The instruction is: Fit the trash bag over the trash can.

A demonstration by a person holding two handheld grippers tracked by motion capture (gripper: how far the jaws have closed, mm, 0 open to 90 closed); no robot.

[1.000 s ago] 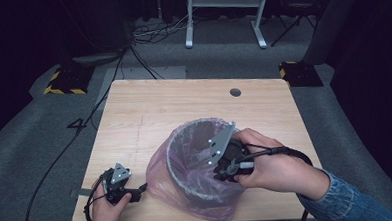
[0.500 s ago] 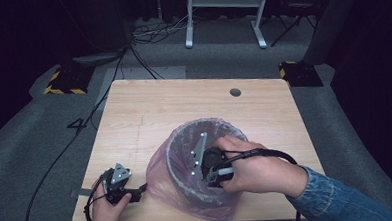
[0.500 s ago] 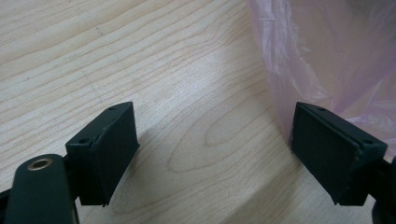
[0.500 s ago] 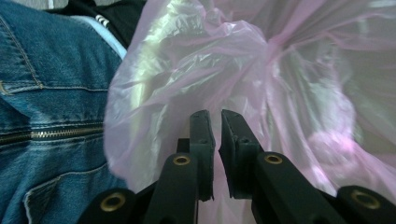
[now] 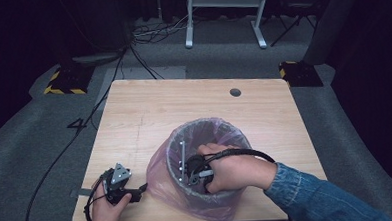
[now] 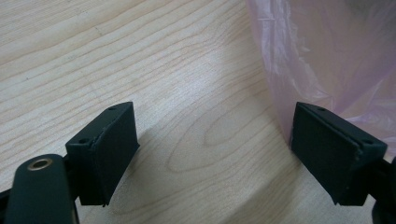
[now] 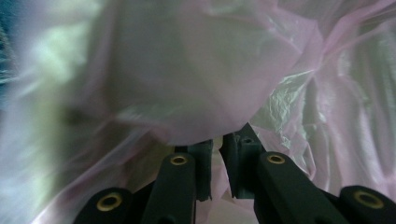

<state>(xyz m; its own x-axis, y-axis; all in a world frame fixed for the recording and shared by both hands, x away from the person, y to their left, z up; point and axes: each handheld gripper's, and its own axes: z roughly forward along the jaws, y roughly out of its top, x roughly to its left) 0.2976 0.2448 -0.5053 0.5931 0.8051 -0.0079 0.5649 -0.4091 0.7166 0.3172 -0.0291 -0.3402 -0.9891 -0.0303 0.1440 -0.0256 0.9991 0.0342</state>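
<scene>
A pale wooden table point(image 5: 149, 117) stands on grey carpet point(image 5: 45, 137) in a dark room, the white legs of a stand point(image 5: 225, 14) behind it and two black-and-yellow striped blocks point(image 5: 62, 82) on the floor off its far corners. A small dark round hole point(image 5: 235, 92) marks the tabletop near the far right corner. Toward the near edge sits a grey bin point(image 5: 207, 190) lined with a thin pink plastic bag point(image 5: 162, 184), whose loose skirt spills over the rim and pools on the wood around the base. A person in a blue denim sleeve point(image 5: 318, 195) reaches in from the near right. The right gripper point(image 5: 185, 167) is sunk inside the bin's mouth, its black cable point(image 5: 246, 152) arching over the hand. In the right gripper view its jaws stand nearly together, with a fold of the pink liner point(image 7: 205, 93) draped over their tips; the film seems to run into the narrow gap between them, though whether it is truly pinched cannot be told. The left gripper point(image 5: 118, 181) lies low on the table near the front left corner, just beside the bag's skirt. In the left gripper view its jaws gape wide over bare wood and hold nothing, the right-hand pad point(image 6: 334, 149) close against the pink plastic point(image 6: 322, 56).
</scene>
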